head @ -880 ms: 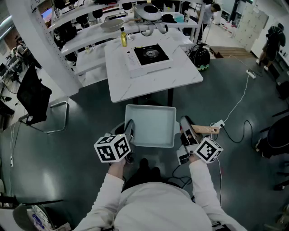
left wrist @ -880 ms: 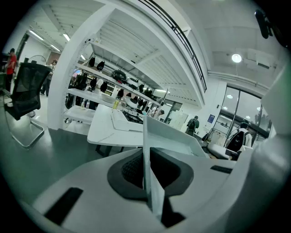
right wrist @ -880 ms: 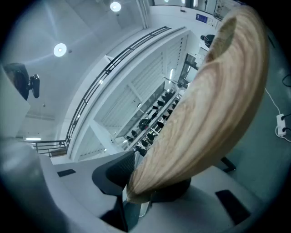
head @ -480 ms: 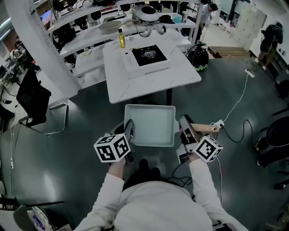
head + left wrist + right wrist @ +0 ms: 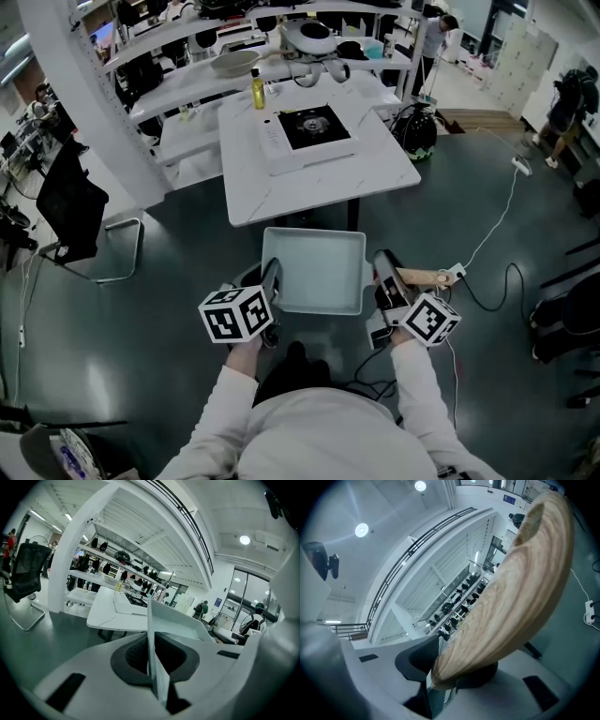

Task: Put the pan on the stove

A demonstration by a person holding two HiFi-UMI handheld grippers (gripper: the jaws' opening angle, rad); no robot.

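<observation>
Since 1 moment earlier little had changed: both grips were kept, and only the white bench [image 5: 281, 192] had slid slightly lower in the head view. There was 1 square white pan [image 5: 314, 272], carried level over the dark floor [image 5: 159, 281], just short of the bench's near edge. The left tongs [image 5: 272, 279] were clamped on its left rim, the thin wall pinched between the pads. The right tongs [image 5: 384, 274] were closed around its 1 wooden handle [image 5: 424, 277]. On the bench stood 1 flat white stove with a black glass top [image 5: 309, 129] and 1 yellow bottle [image 5: 257, 89].
</observation>
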